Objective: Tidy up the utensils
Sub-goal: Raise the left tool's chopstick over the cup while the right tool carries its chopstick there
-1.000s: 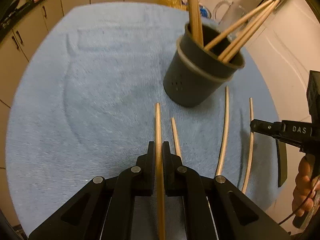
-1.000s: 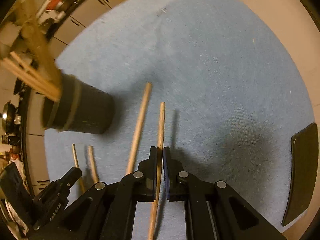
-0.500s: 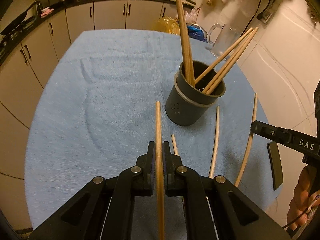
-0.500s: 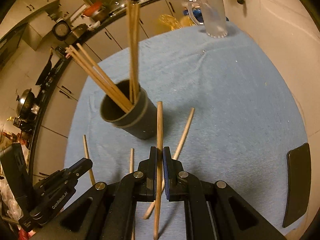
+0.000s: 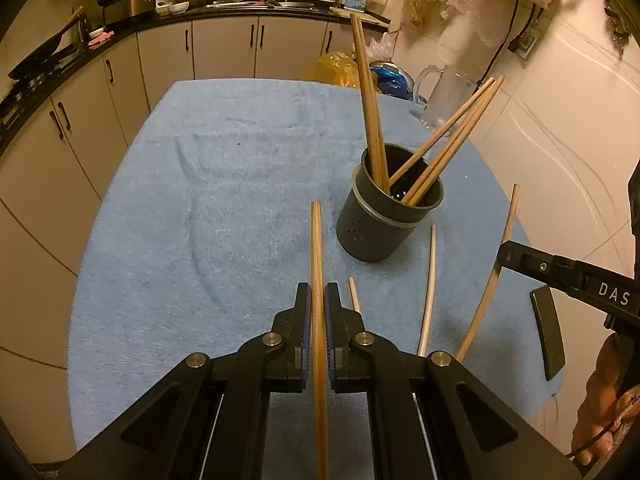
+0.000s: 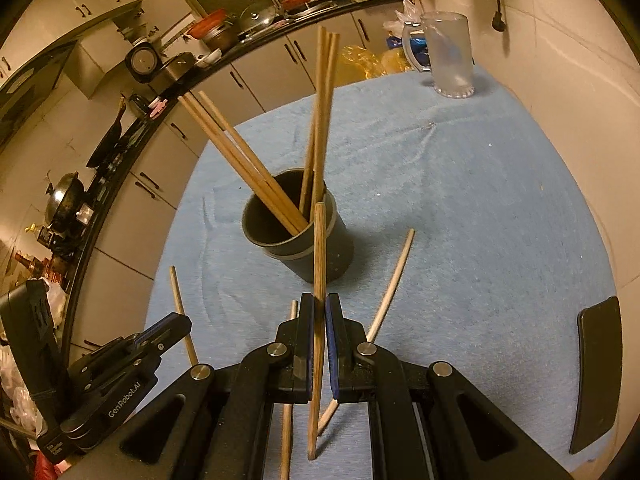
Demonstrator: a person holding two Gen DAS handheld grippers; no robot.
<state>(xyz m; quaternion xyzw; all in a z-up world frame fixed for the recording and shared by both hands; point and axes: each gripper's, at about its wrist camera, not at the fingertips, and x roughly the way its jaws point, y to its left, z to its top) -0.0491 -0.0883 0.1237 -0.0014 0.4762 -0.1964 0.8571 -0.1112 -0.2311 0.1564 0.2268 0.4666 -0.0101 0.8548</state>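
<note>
A dark grey utensil cup (image 5: pixel 384 228) (image 6: pixel 296 236) stands on the blue towel (image 5: pixel 200 220) with several wooden chopsticks leaning in it. My left gripper (image 5: pixel 317 300) is shut on a chopstick (image 5: pixel 317 264), held above the towel, left of and nearer than the cup. My right gripper (image 6: pixel 318 312) is shut on another chopstick (image 6: pixel 319 264), whose tip points at the cup's near rim. Loose chopsticks lie on the towel: two in the left wrist view (image 5: pixel 430 280) (image 5: pixel 354 300), three in the right wrist view (image 6: pixel 394 280) (image 6: pixel 182 312) (image 6: pixel 288 392). The right gripper's finger (image 5: pixel 560 272) and its held chopstick (image 5: pixel 496 268) show at the right of the left wrist view.
A glass pitcher (image 6: pixel 450 56) stands at the towel's far edge. A flat black object (image 6: pixel 596 372) lies at the towel's right edge, also in the left wrist view (image 5: pixel 548 336). Kitchen cabinets and a counter lie beyond. A wall is close on the right.
Both grippers have risen from the towel, each with its chopstick. The right gripper has swung to face the cup. The views now look from higher up.
</note>
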